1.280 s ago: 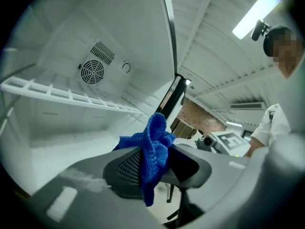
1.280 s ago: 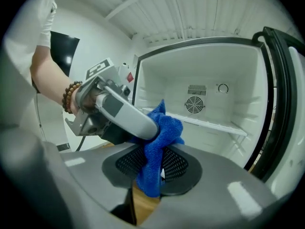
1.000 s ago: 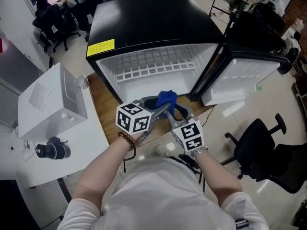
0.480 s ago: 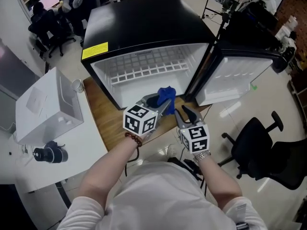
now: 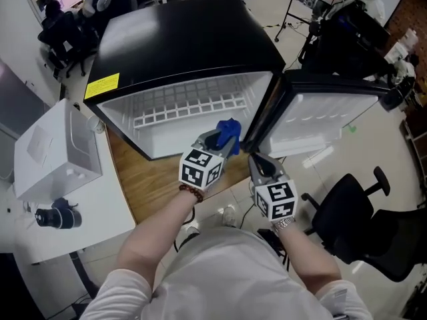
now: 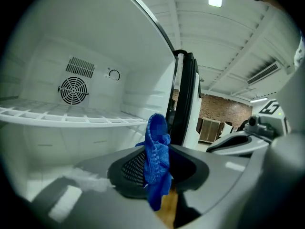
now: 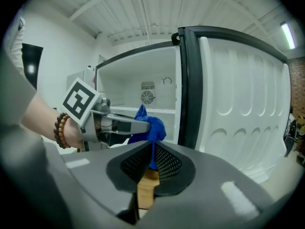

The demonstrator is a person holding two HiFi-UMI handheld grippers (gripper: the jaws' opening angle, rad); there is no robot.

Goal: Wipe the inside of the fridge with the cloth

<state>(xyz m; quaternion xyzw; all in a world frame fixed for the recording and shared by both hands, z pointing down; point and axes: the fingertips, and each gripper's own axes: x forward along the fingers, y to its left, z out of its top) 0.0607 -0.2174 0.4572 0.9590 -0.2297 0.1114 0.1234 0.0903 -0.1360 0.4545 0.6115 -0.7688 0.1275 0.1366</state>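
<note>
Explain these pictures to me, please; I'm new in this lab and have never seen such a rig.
A person holds a hand tool with two jaws in each hand. The top-down picture comes from a camera on their head; the other two cameras ride on the tools and look along the jaws. In front stands a black fridge, its door open, with a wire shelf inside. The left gripper is clamped on a blue cloth. The right gripper has just been closing its jaws; they meet with nothing between them.

White box, black camera on white table, black office chair
</note>
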